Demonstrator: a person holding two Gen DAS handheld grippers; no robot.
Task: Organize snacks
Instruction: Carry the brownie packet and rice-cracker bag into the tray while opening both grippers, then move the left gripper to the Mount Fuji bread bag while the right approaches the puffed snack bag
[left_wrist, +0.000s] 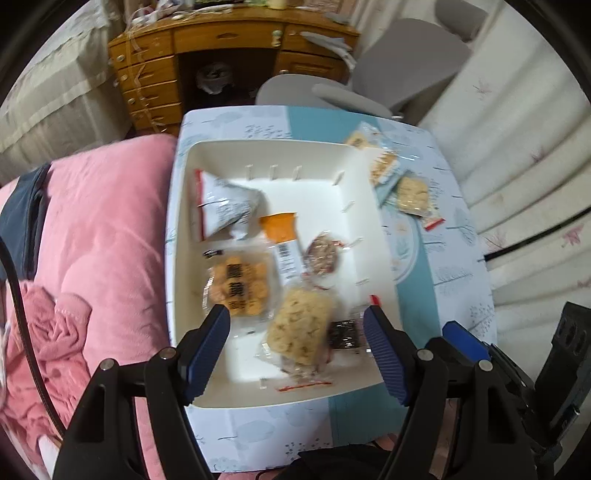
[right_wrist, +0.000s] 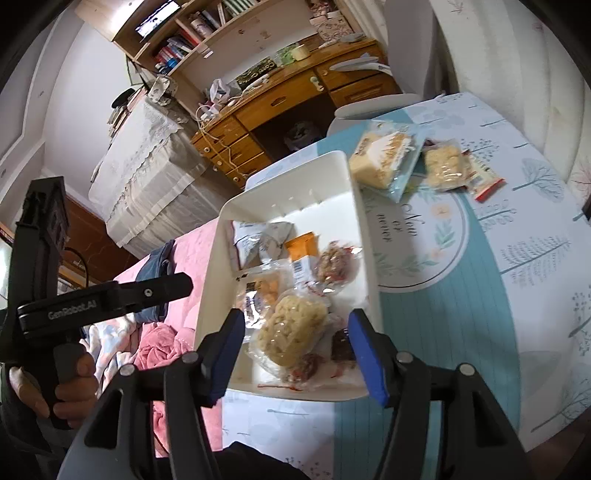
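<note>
Both claws hovered over the near end of the white tray (left_wrist: 184, 206), spread, with nothing pinched. The left claw (left_wrist: 297, 347) and the right claw (right_wrist: 295, 350) each framed a pale rice cracker pack (left_wrist: 301, 330) lying inside the tray. Two snack packs were still on the tabletop (right_wrist: 480, 314): a yellow cake pack (right_wrist: 380, 162) and a crumbly square pack (right_wrist: 445, 166), beyond the tray's far right corner. I judged the right claw nearer to them.
</note>
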